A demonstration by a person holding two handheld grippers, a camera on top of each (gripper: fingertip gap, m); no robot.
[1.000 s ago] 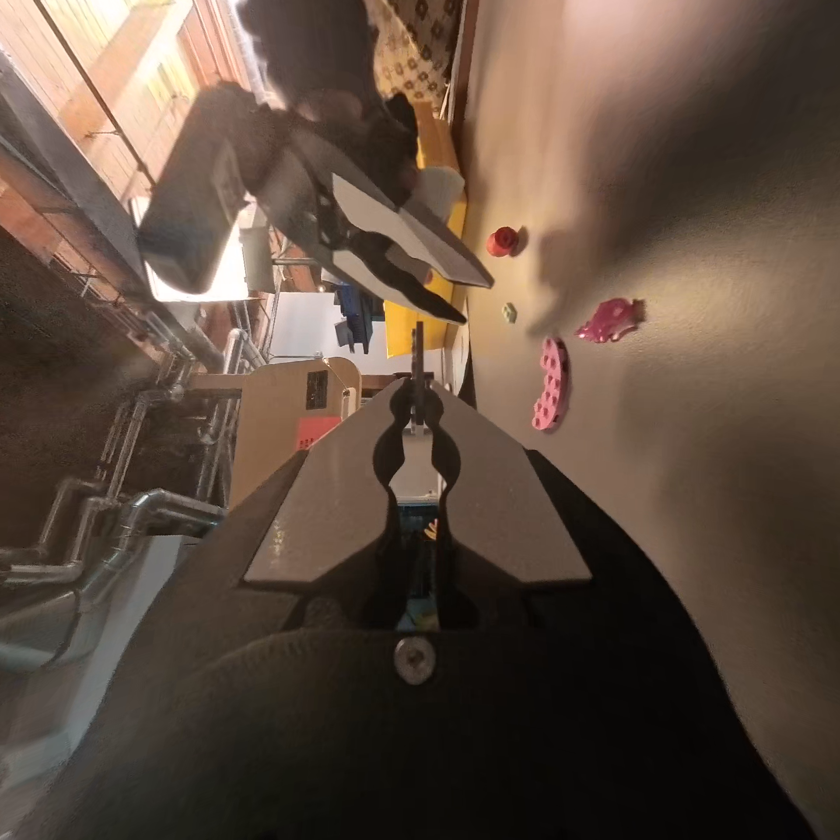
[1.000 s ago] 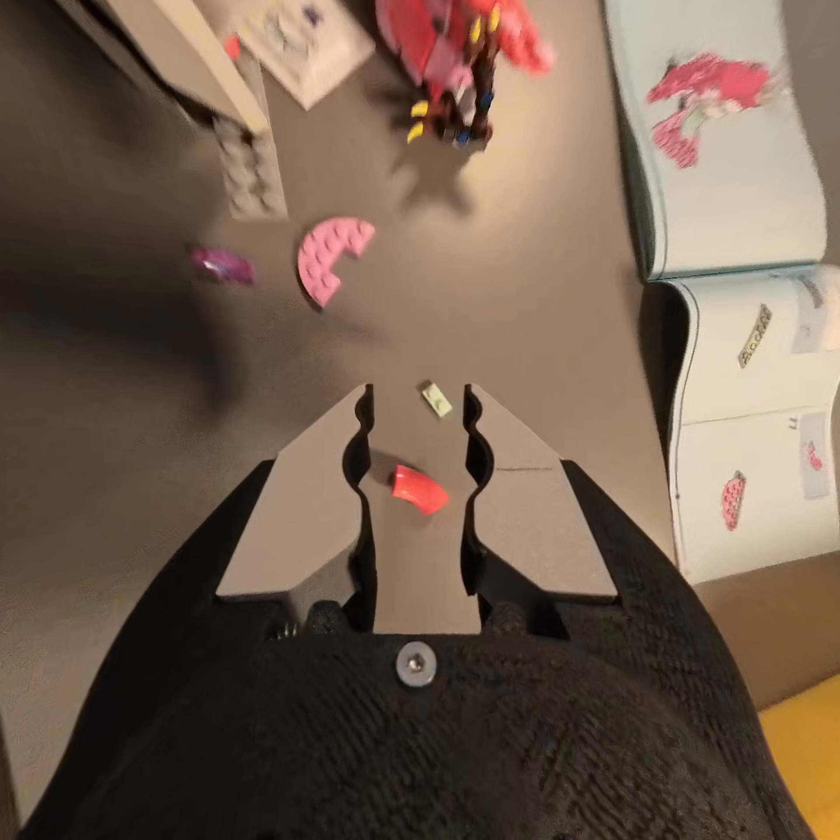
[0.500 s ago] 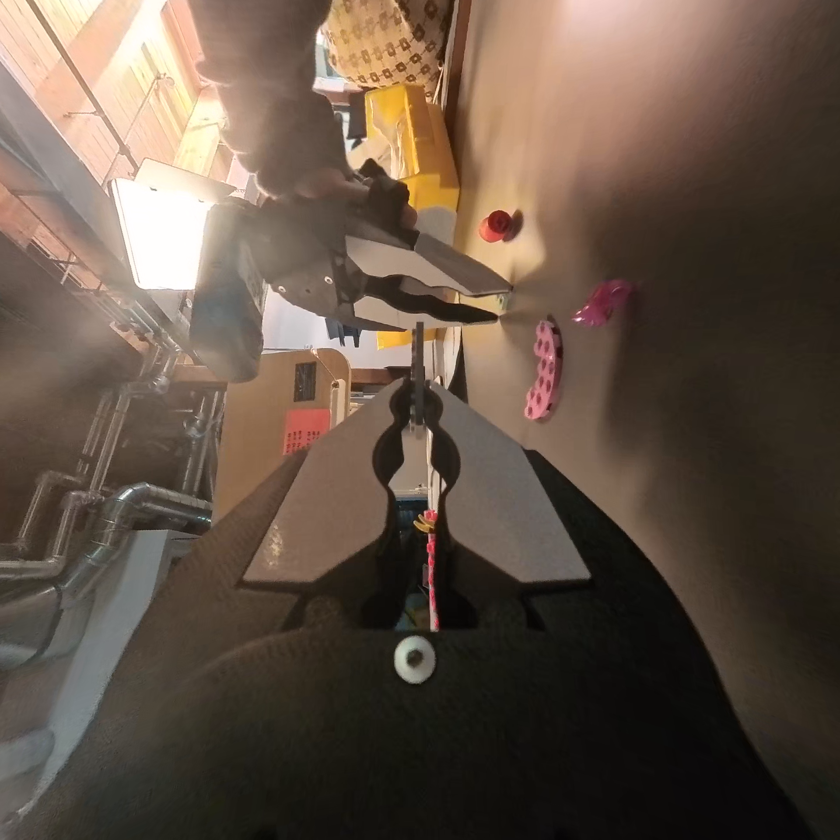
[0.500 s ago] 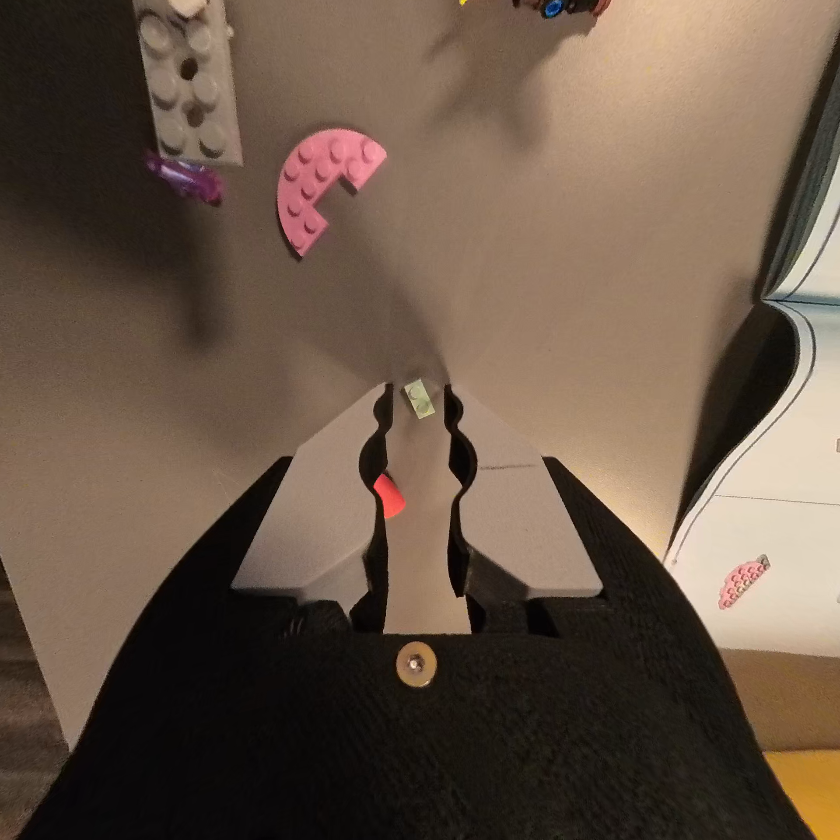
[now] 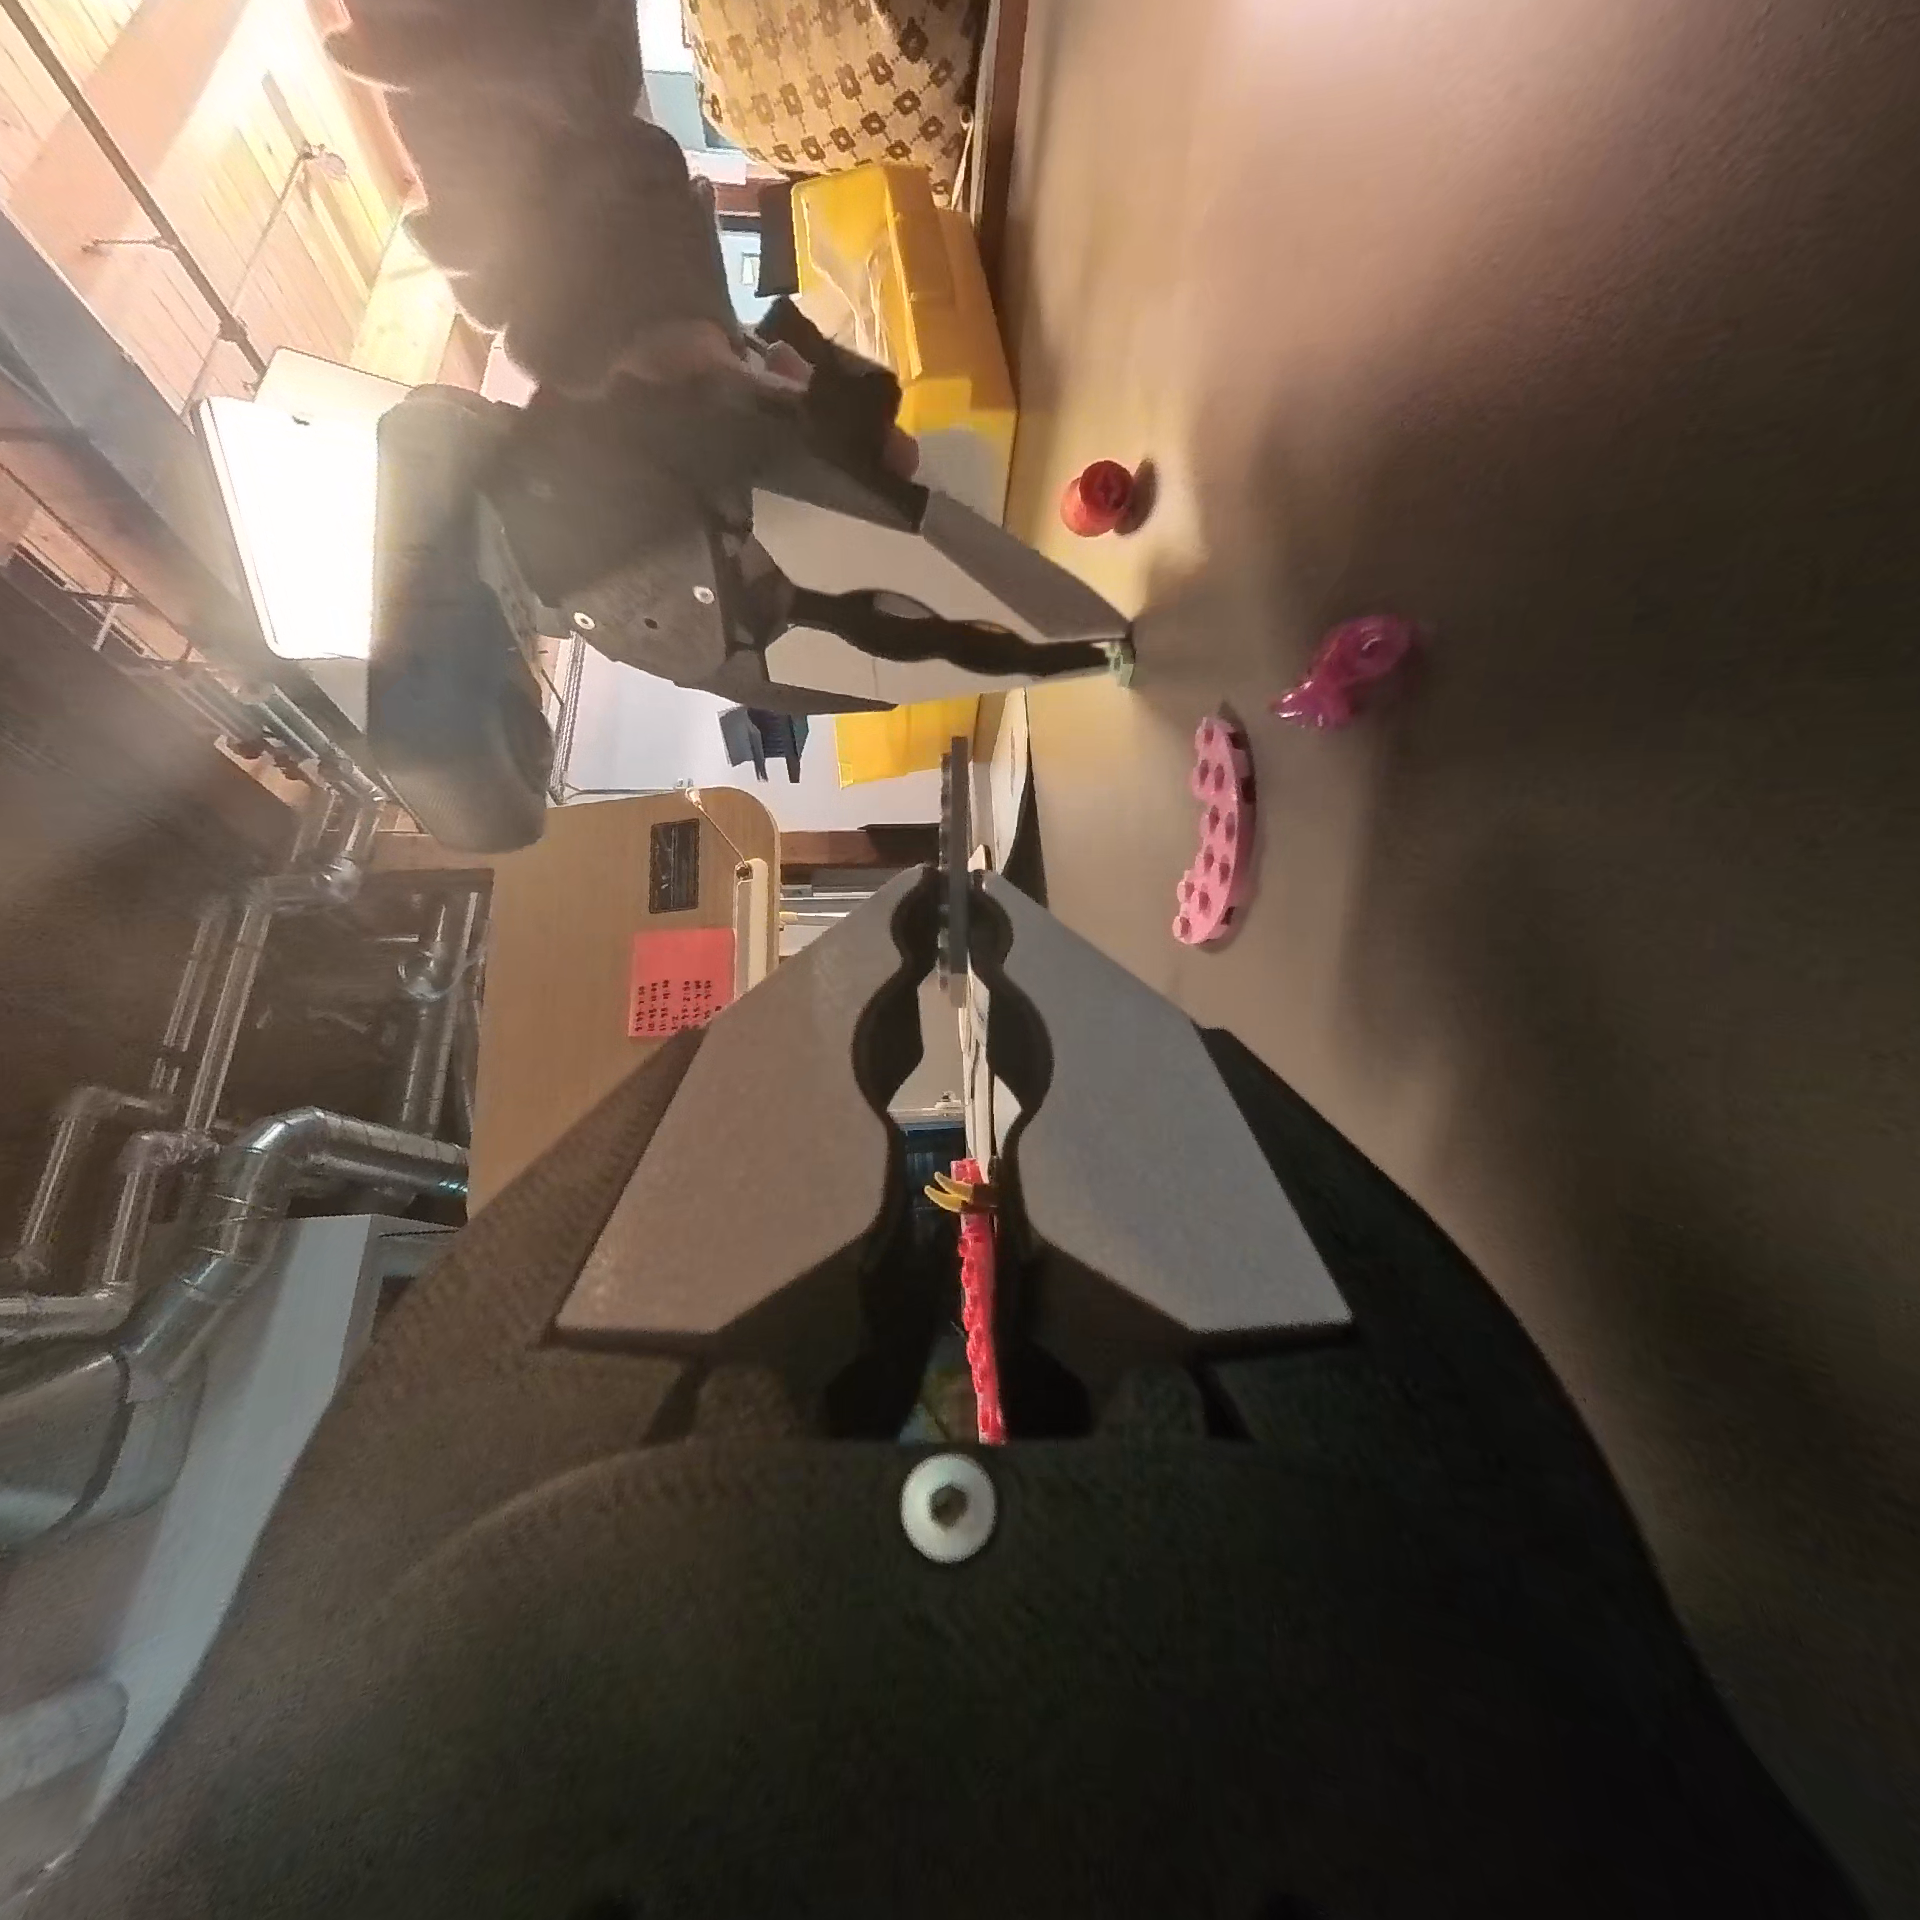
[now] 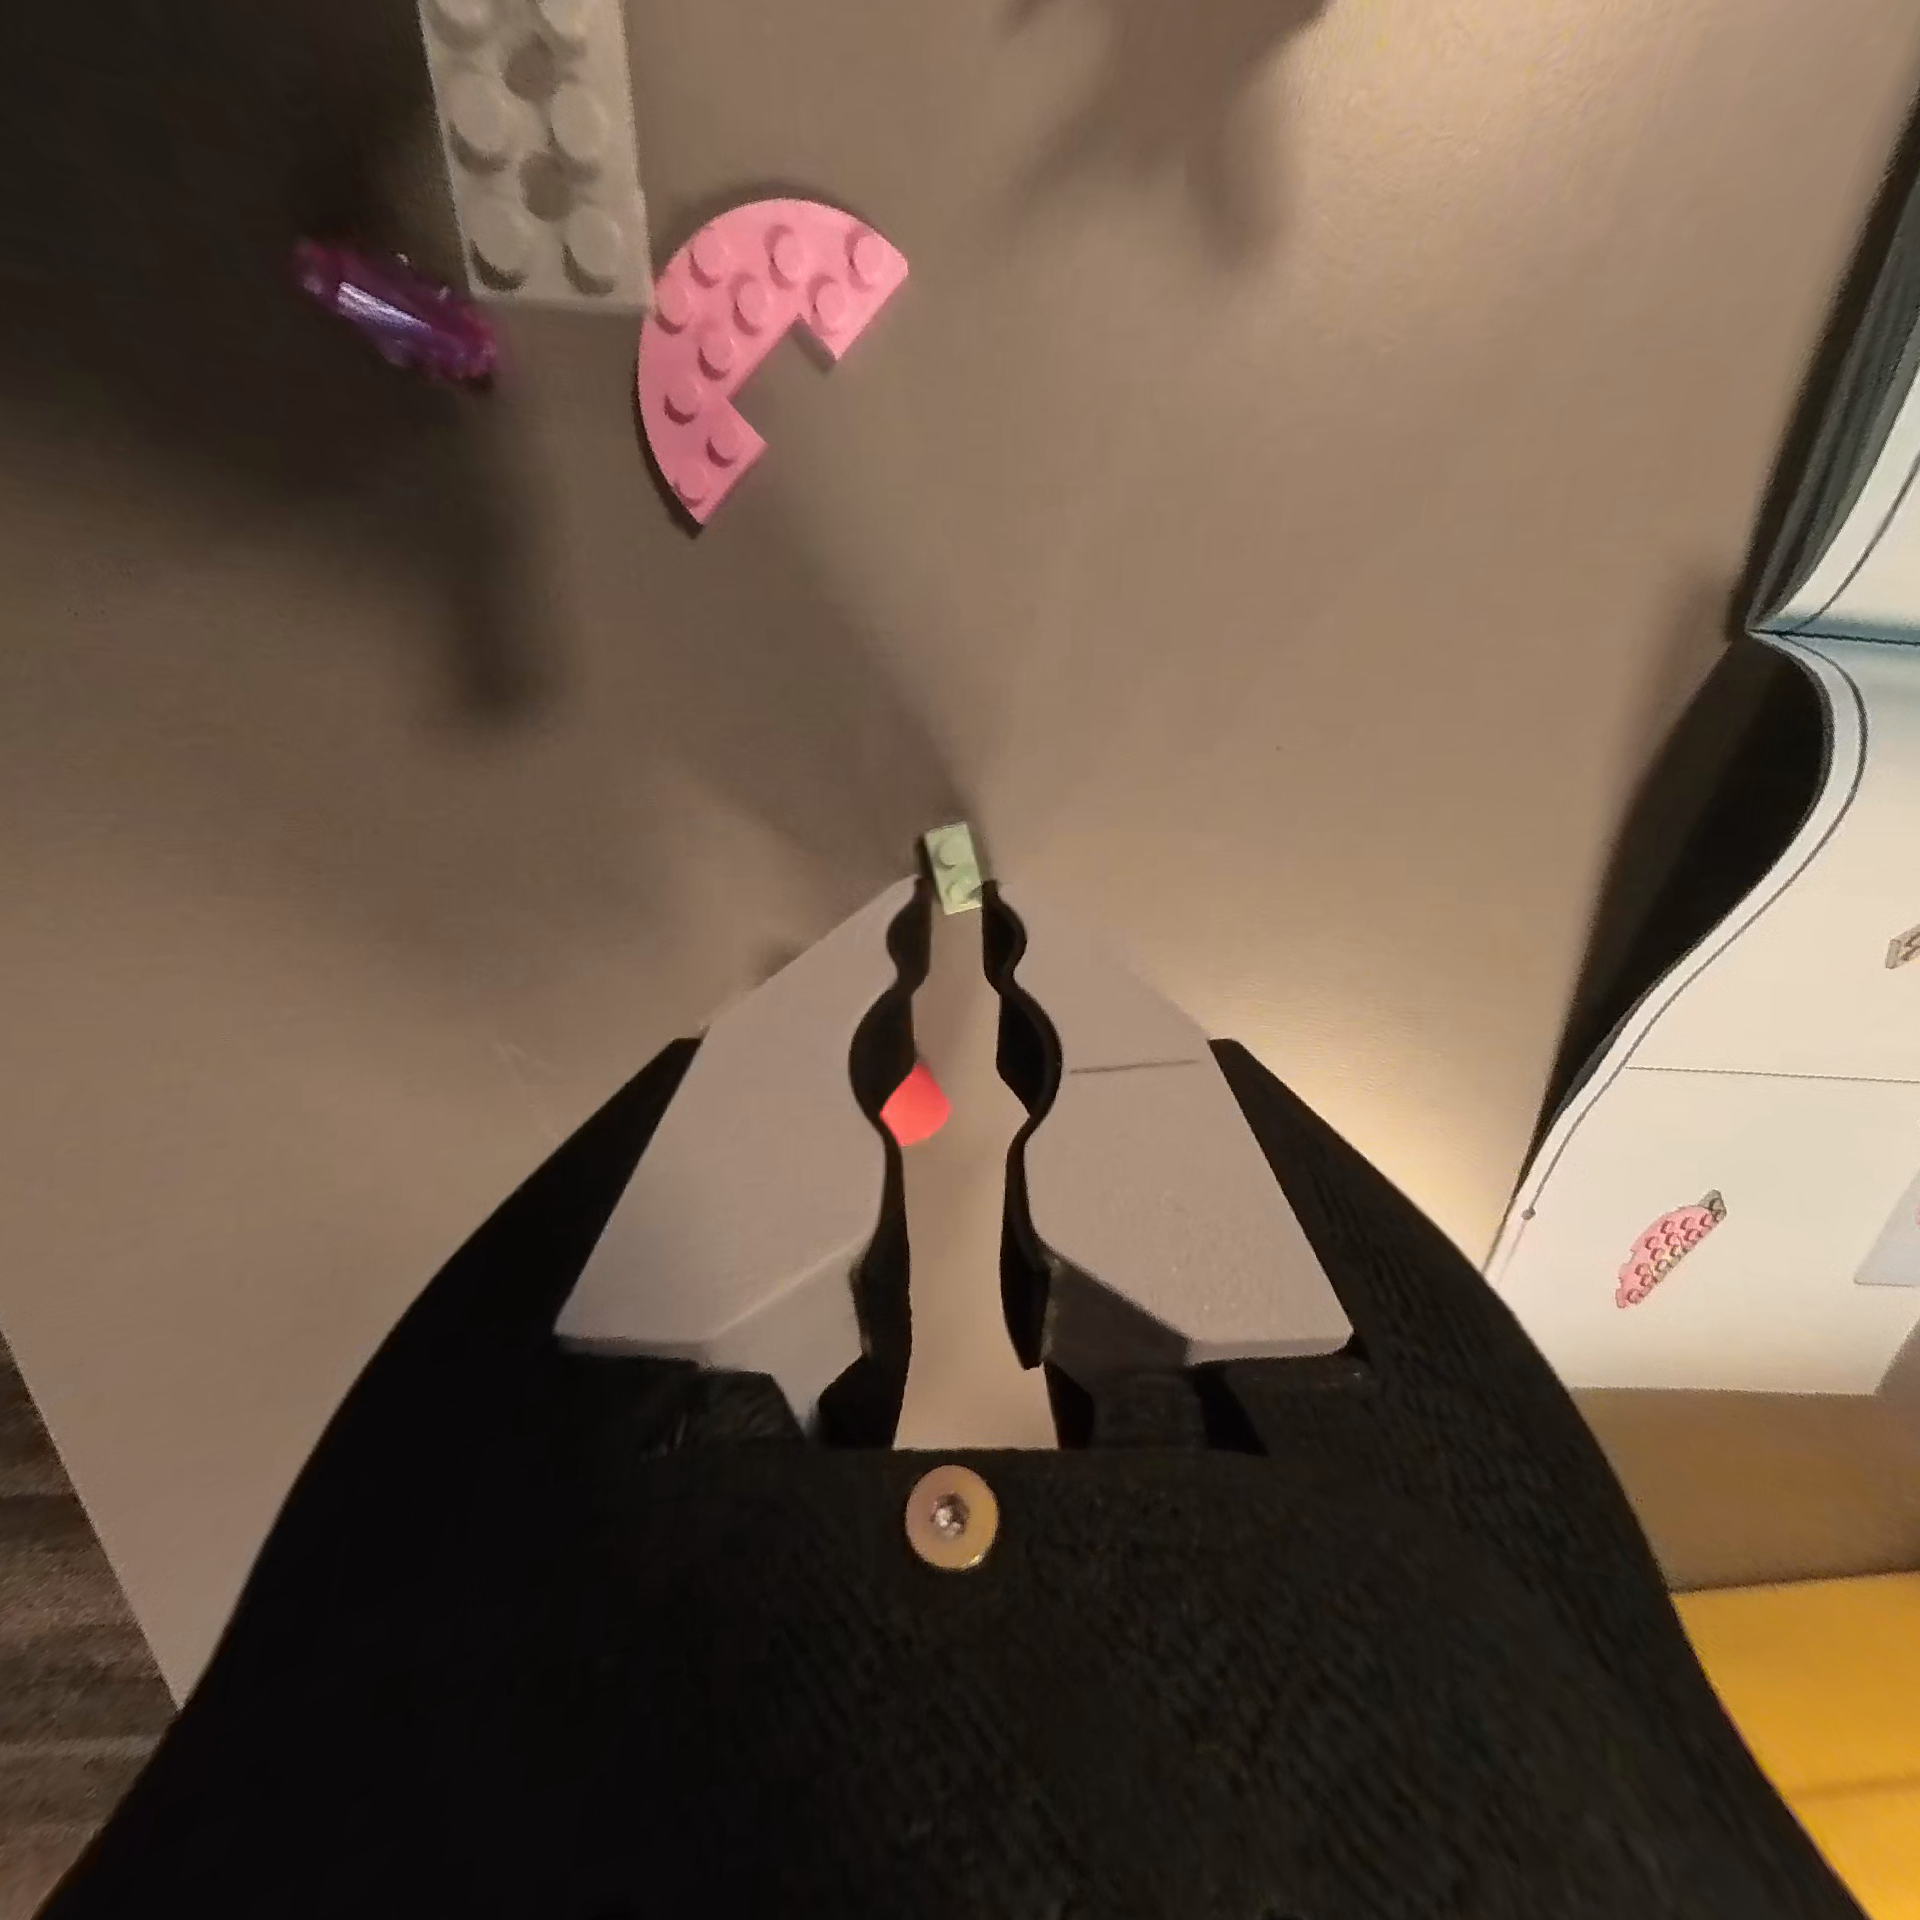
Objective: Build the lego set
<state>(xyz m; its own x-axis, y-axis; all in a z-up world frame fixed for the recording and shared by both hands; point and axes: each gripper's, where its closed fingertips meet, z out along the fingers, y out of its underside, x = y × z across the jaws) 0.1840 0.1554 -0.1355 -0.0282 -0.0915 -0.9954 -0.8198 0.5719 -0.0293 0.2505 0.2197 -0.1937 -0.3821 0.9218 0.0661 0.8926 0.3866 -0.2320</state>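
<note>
My left gripper [image 5: 954,883] is shut on a thin grey studded plate [image 5: 954,821], seen edge-on and held off the table. That plate also shows in the right wrist view [image 6: 540,145] at the top left. My right gripper [image 6: 956,896] is down at the grey table [image 6: 1299,520], its fingertips [image 6: 902,902] closed on the sides of a small pale green two-stud plate [image 6: 954,871] that lies on the table. The left wrist view shows the right gripper [image 5: 1112,655] with the green plate [image 5: 1124,661] at its tips.
A red curved piece [image 6: 914,1107] lies under my right fingers. A pink half-round plate [image 6: 748,353] and a purple clear piece [image 6: 395,312] lie farther off. An open instruction booklet [image 6: 1818,1039] is at the right. A yellow box [image 5: 914,312] and a red round piece [image 5: 1099,497] show in the left wrist view. The left gripper's tips are roughly 11 cm from the right gripper's.
My right gripper moved forward and down over the red piece to the pale green plate, and its jaws closed on it. My left gripper kept its hold on the grey plate.
</note>
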